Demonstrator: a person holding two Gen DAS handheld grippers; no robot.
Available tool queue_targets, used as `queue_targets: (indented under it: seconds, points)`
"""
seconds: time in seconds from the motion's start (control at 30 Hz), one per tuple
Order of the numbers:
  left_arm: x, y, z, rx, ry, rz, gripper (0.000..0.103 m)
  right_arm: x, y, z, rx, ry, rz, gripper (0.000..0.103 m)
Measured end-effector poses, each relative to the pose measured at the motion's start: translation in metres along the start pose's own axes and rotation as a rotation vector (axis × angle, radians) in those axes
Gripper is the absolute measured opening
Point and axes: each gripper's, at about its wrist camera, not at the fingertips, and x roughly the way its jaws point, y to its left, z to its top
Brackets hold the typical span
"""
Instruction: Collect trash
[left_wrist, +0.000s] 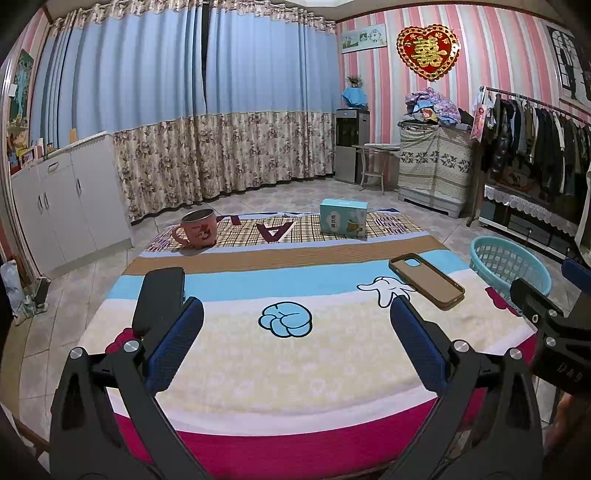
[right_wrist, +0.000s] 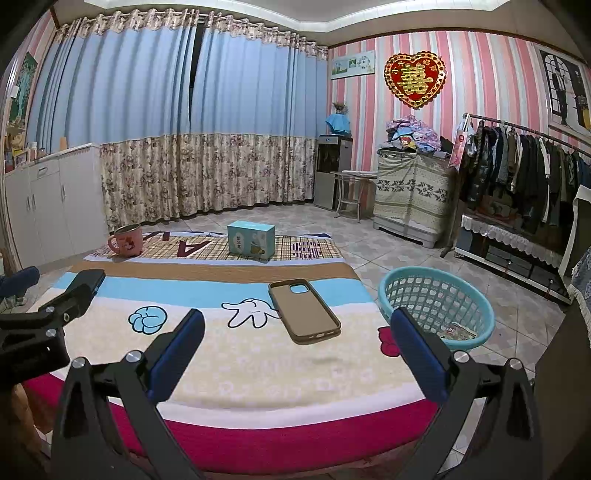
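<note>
Cartoon-print blanket (right_wrist: 236, 365) over low table, nothing on it looking like trash. Left gripper (left_wrist: 295, 317) and right gripper (right_wrist: 297, 325) both spread wide, empty. Teal basket (right_wrist: 436, 306) just beside table's right edge, some scrap (right_wrist: 458, 331) already inside; probably nearly done. Phone case (right_wrist: 303, 310) mid-table; farther off, pink mug (right_wrist: 125, 240), tissue box (right_wrist: 250, 242).
</note>
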Motion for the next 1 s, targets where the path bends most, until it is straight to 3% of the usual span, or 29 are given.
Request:
queue_targets:
  seconds: [1.0]
  points:
    - [-0.0019, 0.0001, -0.0001, 0.011, -0.003, 0.013, 0.098, 0.0046, -0.0089, 0.0012, 0.003, 0.006, -0.007, 0.098]
